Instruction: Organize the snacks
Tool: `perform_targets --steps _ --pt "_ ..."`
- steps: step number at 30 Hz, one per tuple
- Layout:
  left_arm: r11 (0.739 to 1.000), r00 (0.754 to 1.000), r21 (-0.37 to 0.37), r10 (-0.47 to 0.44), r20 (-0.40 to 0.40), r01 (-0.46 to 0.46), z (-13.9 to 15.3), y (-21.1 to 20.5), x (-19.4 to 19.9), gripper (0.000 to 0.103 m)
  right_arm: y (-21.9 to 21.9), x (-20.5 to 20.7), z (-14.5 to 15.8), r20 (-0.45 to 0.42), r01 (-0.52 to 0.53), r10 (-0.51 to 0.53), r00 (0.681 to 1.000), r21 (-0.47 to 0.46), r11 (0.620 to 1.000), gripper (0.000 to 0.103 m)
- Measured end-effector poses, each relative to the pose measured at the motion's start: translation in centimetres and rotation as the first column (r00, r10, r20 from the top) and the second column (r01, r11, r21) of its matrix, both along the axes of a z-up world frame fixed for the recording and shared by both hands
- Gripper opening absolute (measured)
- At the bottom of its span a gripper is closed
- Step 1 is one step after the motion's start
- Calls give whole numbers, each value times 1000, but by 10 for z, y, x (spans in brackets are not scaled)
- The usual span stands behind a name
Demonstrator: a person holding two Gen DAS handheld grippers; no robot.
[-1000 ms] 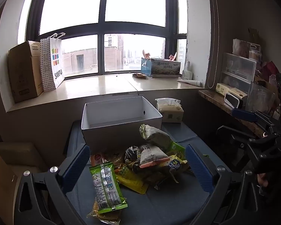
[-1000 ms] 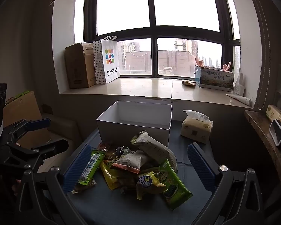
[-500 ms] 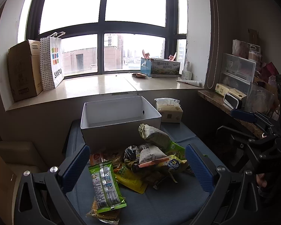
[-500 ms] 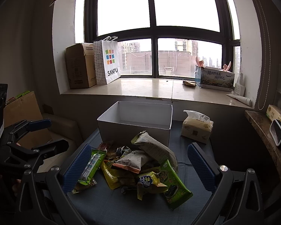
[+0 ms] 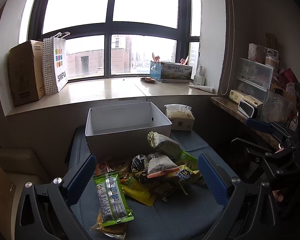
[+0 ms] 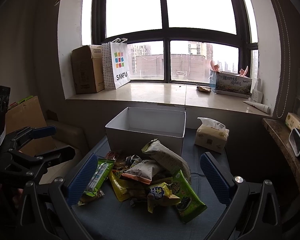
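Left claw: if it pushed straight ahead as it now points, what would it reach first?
Most likely the snack pile framed between the open left claw, well before the white box behind it; which packet comes first is hard to judge, since depth is unclear.

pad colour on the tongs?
Blue ribbed pads on black frames; clearest in the right wrist view.

Each tool, left (image 5: 147, 177) and right (image 6: 148, 177), is a black frame with silver screws and 2 ribbed blue fingers (image 5: 81, 177).
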State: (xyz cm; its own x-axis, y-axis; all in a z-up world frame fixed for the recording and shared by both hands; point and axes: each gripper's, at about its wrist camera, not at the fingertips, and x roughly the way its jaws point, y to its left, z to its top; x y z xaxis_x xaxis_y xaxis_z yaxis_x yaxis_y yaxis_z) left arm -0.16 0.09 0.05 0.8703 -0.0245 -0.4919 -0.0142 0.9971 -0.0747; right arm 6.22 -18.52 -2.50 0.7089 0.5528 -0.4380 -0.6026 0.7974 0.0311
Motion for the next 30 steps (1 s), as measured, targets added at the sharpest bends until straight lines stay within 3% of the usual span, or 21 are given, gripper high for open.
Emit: perform_targets --steps 30 --pt "1000 1000 -21 -6 -18 6 -3 2 2 103 0 2 -5 -18 4 -4 1000 0 1000 103"
